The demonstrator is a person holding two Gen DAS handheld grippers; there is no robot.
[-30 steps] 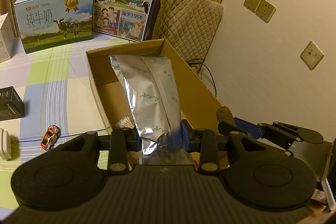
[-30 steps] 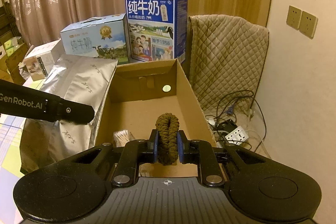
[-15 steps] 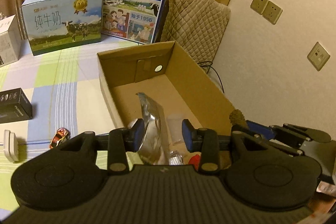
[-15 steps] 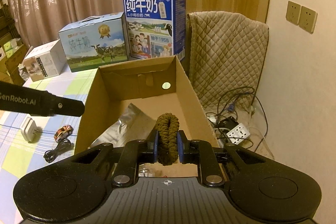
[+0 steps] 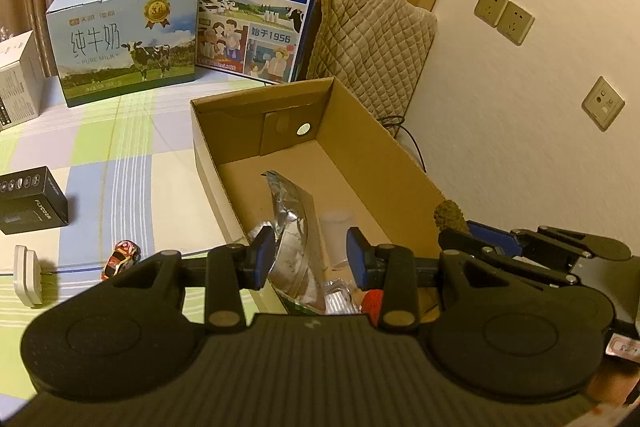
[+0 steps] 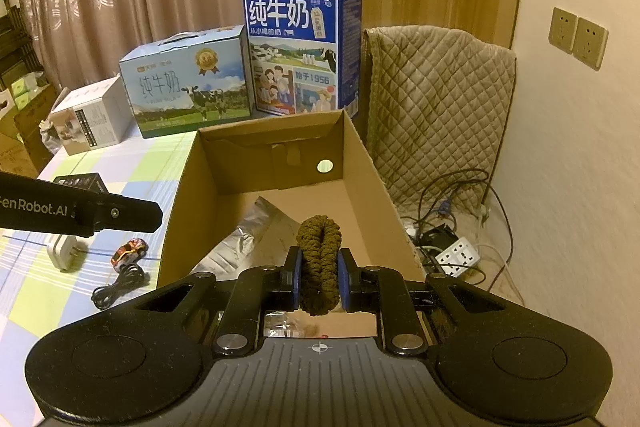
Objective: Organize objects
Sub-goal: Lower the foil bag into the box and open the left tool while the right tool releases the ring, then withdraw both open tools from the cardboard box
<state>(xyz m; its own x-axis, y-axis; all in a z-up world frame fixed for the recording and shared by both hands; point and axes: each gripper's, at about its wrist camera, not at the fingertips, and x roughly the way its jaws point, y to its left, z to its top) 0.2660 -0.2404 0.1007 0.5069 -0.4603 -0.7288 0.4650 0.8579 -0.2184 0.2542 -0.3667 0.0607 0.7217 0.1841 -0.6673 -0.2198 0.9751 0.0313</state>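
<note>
An open cardboard box point(image 5: 372, 151) point(image 6: 360, 163) stands on the checked table. A silver foil bag point(image 5: 292, 231) point(image 6: 248, 231) lies inside it, leaning on the left wall. My left gripper point(image 5: 308, 259) is open over the box's near end, its jaws apart on either side of the bag. My right gripper point(image 6: 319, 273) is shut on a brown knitted band point(image 6: 319, 259) and holds it above the box. That band point(image 5: 450, 215) also shows in the left wrist view. A clear cup point(image 5: 338, 231) and a red item point(image 5: 372, 299) lie in the box.
Two milk cartons point(image 5: 128, 39) point(image 5: 260, 7) stand behind the box. A toy car point(image 5: 120, 257), a white plug point(image 5: 26, 275), a black box point(image 5: 30, 201) and a black cable point(image 6: 116, 285) lie on the table at left. A quilted chair point(image 6: 436, 107) and power strip point(image 6: 460, 255) are right.
My left gripper opened and let the silver bag go; the bag dropped from upright into the box. My right gripper kept still, holding the band.
</note>
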